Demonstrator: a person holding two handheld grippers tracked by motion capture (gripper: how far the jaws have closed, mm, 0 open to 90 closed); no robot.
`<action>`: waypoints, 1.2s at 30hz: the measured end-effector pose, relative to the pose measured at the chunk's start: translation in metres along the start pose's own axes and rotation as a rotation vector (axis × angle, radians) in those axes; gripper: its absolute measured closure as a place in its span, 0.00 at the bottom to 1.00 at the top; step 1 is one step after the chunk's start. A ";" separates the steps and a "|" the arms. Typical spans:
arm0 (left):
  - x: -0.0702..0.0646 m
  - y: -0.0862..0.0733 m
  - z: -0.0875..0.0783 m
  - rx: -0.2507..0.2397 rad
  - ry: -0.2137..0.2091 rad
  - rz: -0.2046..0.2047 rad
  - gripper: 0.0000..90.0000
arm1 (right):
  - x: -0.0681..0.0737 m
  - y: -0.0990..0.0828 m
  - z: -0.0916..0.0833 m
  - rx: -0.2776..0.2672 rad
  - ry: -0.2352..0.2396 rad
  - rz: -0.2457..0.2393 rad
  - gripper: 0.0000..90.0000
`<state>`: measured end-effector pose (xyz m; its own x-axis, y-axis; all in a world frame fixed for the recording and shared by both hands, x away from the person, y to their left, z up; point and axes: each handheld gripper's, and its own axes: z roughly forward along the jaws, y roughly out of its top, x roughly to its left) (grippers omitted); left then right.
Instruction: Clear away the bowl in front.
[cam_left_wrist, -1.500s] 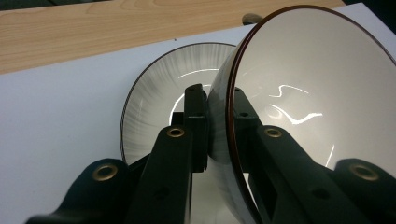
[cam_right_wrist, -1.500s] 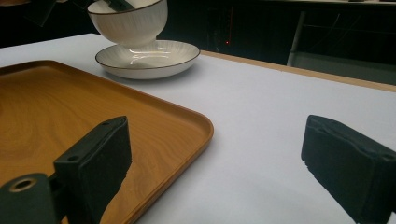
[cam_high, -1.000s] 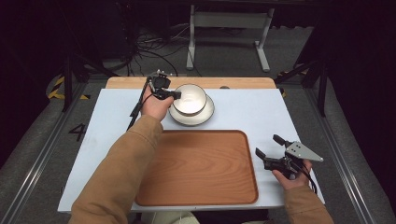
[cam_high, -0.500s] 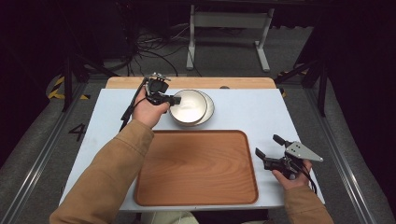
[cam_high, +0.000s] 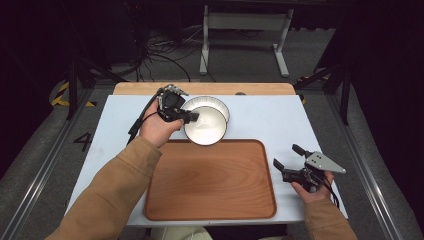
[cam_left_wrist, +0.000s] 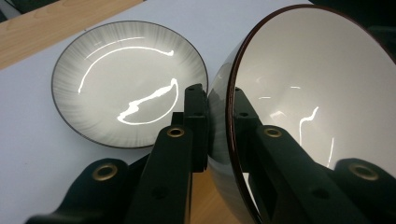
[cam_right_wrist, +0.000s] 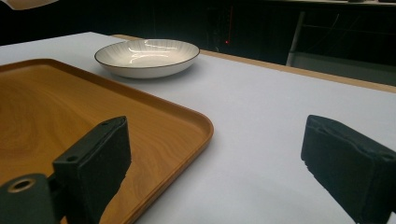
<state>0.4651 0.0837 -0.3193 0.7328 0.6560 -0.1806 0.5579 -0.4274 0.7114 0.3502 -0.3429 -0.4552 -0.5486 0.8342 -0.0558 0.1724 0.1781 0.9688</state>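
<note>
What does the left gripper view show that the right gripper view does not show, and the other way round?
Left gripper view: the left gripper shut on the rim of a bowl, lifted and tilted, one jaw inside and one outside.

Right gripper view: the right gripper with open jaws and nothing between them, low over the table, beside a corner of the wooden tray.

Both: the shallow plate with a dark rim, resting on the pale table.

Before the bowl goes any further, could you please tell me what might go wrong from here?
1. The left gripper pinches only the rim of the glossy white bowl, so it could slip or swing.
2. The lifted bowl hangs close over the shallow white dark-rimmed plate and could clip it.
3. It might catch the raised edge of the wooden tray.
</note>
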 end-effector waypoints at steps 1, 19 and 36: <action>-0.001 -0.002 0.000 0.003 -0.003 -0.001 0.91 | 0.000 0.000 0.000 0.000 0.000 0.000 0.10; -0.015 -0.027 0.015 0.114 -0.072 0.055 0.91 | 0.000 0.000 0.000 0.001 -0.001 -0.002 0.10; -0.024 -0.044 0.037 0.220 -0.122 0.102 0.91 | 0.000 0.000 0.000 0.002 0.000 -0.003 0.10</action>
<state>0.4376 0.0638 -0.3711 0.8237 0.5286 -0.2055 0.5403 -0.6212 0.5676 0.3500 -0.3425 -0.4552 -0.5489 0.8339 -0.0584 0.1723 0.1812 0.9682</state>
